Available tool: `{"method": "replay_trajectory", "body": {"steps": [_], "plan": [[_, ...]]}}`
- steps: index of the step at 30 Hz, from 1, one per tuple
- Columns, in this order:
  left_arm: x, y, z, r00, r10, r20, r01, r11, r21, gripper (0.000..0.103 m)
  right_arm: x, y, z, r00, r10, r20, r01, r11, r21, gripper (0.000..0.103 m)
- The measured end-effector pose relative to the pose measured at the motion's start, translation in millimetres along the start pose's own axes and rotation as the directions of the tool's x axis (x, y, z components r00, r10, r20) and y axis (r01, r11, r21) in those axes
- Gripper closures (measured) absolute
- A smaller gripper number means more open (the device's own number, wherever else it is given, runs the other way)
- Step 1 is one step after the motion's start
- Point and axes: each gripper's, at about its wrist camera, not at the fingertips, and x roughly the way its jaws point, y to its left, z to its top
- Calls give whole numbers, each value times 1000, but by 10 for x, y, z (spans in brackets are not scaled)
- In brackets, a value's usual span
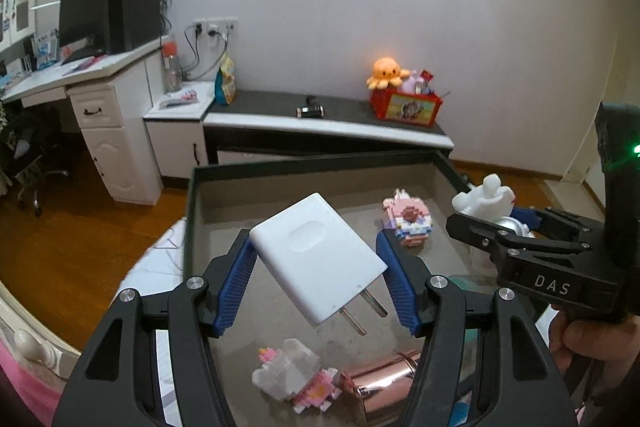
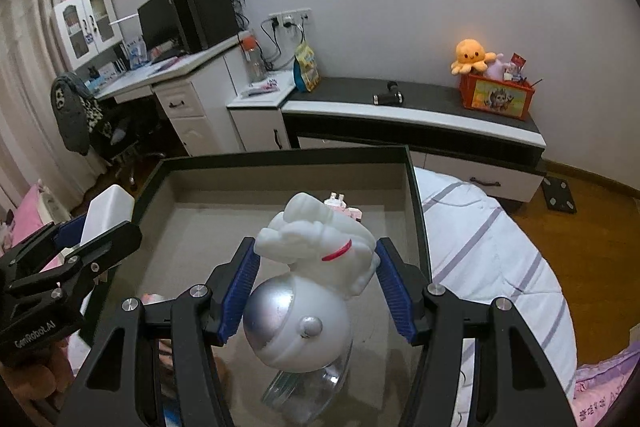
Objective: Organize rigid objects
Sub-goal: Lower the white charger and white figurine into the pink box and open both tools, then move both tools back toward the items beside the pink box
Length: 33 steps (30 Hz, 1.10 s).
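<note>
My left gripper (image 1: 316,263) is shut on a white plug charger (image 1: 316,257), held tilted above a dark-rimmed grey tray (image 1: 192,211) with its prongs toward the camera. My right gripper (image 2: 316,283) is shut on a white and silver astronaut figure (image 2: 316,267), held above the same tray (image 2: 416,211); it also shows in the left wrist view (image 1: 486,201). In the tray lie a pink block figure (image 1: 408,219), a clear-and-pink block figure (image 1: 296,377) and a rose-gold cylinder (image 1: 380,383). A clear glass piece (image 2: 308,387) lies under the astronaut.
The tray rests on a bed with a striped white cover (image 2: 488,251). Behind stand a low dark-topped cabinet (image 1: 320,119) with a red toy box (image 1: 404,107) and orange octopus plush (image 1: 386,69), and a white desk (image 1: 100,67) with a monitor. Wooden floor (image 1: 80,247) lies left.
</note>
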Motion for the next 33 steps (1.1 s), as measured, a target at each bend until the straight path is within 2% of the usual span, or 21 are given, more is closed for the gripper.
{"method": "replay_trajectory", "body": {"steps": [4, 5, 8, 11, 13, 14, 25, 33], "plan": [[168, -26, -57, 999, 22, -41, -22, 1000, 8, 37, 92, -40, -29, 1000, -16, -20, 16, 1000, 0, 42], [174, -24, -69, 999, 25, -42, -24, 1000, 8, 31, 96, -48, -34, 1000, -19, -20, 19, 1000, 2, 40], [110, -5, -83, 999, 47, -18, -47, 999, 3, 11, 68, -82, -48, 1000, -27, -10, 27, 1000, 12, 19], [-22, 30, -97, 999, 52, 12, -52, 999, -3, 2, -30, -89, -64, 999, -32, 2, 32, 999, 28, 18], [-141, 58, -111, 998, 57, 31, -57, 998, -12, 1, -109, -90, -62, 999, -39, 13, 39, 998, 43, 9], [-194, 71, -120, 998, 55, 38, -55, 998, -15, 1, -151, -91, -65, 999, -41, 21, 40, 998, 51, 0], [-991, 52, -349, 992, 26, 122, -23, 999, -21, 0, -774, -20, -258, 994, -37, 103, 29, 996, 79, 0], [-1370, -63, -629, 990, 37, 135, -34, 999, -21, 0, -1240, 68, -549, 988, -49, 149, 36, 996, 86, 0]]}}
